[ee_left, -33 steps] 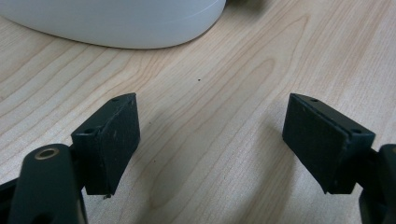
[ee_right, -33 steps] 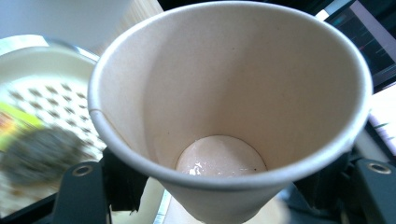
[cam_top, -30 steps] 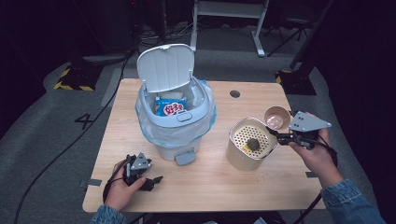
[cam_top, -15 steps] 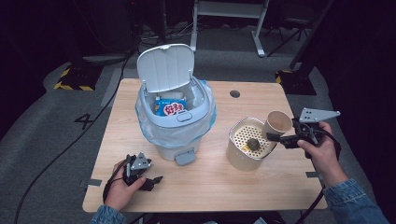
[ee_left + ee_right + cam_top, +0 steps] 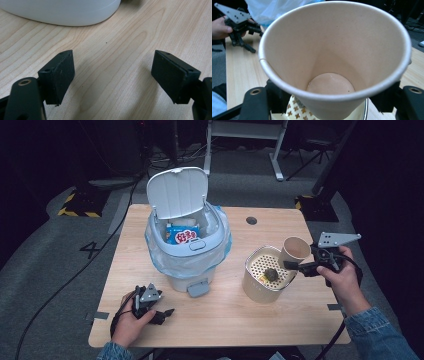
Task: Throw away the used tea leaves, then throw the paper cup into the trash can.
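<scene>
Paper cup (image 5: 295, 251) now higher, clamped in right gripper (image 5: 300, 266) fingers; left gripper (image 5: 162, 312) fingers apart.

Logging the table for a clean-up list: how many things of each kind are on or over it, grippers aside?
Bins with lid up: 1
Paper cups, held by the right gripper: 1
Round perforated containers: 1
Snack packets in the bin: 1
Total: 4
</scene>
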Motion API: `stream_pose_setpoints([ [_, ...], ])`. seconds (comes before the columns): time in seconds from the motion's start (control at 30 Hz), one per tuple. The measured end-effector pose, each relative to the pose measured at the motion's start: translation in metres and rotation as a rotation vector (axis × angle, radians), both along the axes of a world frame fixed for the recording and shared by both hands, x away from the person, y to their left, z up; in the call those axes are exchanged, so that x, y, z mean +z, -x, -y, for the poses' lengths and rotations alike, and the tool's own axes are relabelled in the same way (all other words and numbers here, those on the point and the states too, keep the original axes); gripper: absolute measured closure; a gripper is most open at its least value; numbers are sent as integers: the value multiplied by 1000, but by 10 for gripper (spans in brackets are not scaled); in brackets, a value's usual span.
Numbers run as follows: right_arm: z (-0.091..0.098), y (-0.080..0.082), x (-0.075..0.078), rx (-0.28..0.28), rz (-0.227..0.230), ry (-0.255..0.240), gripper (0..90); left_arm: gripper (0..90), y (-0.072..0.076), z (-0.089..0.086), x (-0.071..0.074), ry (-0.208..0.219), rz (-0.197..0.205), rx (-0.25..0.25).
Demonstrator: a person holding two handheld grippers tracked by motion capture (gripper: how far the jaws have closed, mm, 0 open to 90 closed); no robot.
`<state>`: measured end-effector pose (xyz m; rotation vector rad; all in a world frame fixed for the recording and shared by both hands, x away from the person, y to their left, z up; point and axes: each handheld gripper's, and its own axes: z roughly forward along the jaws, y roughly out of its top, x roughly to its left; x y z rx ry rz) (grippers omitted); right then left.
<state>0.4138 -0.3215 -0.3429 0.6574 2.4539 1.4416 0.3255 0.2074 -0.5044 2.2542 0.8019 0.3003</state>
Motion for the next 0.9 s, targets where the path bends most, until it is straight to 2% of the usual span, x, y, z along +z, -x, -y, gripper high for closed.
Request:
stream_pose_setpoints([
  [0.37, -4, -8, 25, 4, 28, -3, 300, 188, -1, 0, 0, 3, -2, -7],
  [0.6, -6, -15, 39, 9, 24, -11, 300, 188, -1, 0, 0, 0, -1, -10],
  [0.9, -23, -27, 63, 48, 43, -37, 300, 188, -1, 0, 0, -1, -2, -7],
])
